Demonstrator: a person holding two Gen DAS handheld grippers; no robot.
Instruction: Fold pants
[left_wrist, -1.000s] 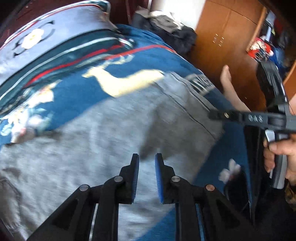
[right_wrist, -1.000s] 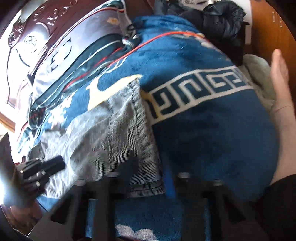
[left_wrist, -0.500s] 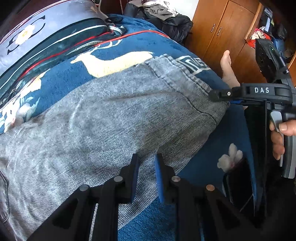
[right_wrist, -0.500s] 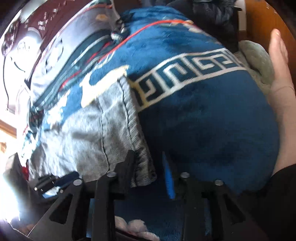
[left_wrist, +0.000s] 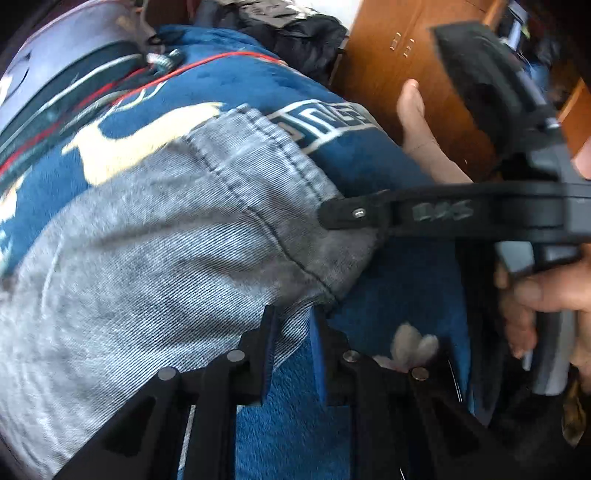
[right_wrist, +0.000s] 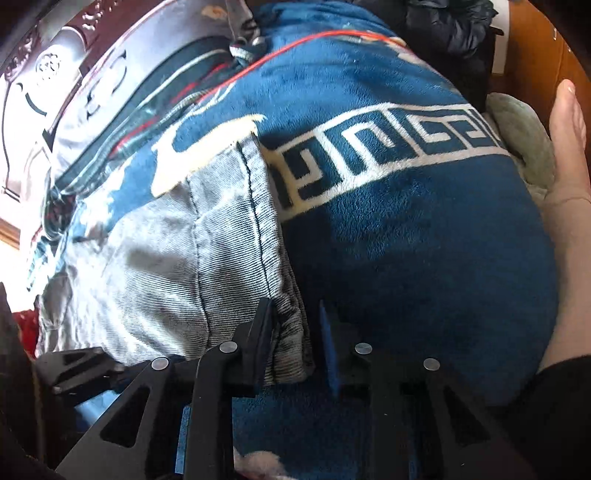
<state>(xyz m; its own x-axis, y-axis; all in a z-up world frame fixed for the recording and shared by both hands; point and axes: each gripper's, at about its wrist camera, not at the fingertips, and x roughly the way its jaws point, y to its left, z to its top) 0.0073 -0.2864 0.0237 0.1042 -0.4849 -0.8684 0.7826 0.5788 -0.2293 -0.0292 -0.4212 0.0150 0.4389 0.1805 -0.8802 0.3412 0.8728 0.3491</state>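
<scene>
Right wrist view: grey corduroy pants' hem corner lies between right gripper's narrow, closing jaws.

Black plastic left gripper with blue pads on its fingers and silver pivot screws; the matching right gripper bears raised lettering, too blurred to read, on its flank. A black sleeve covers the person's forearm at near right.
</scene>
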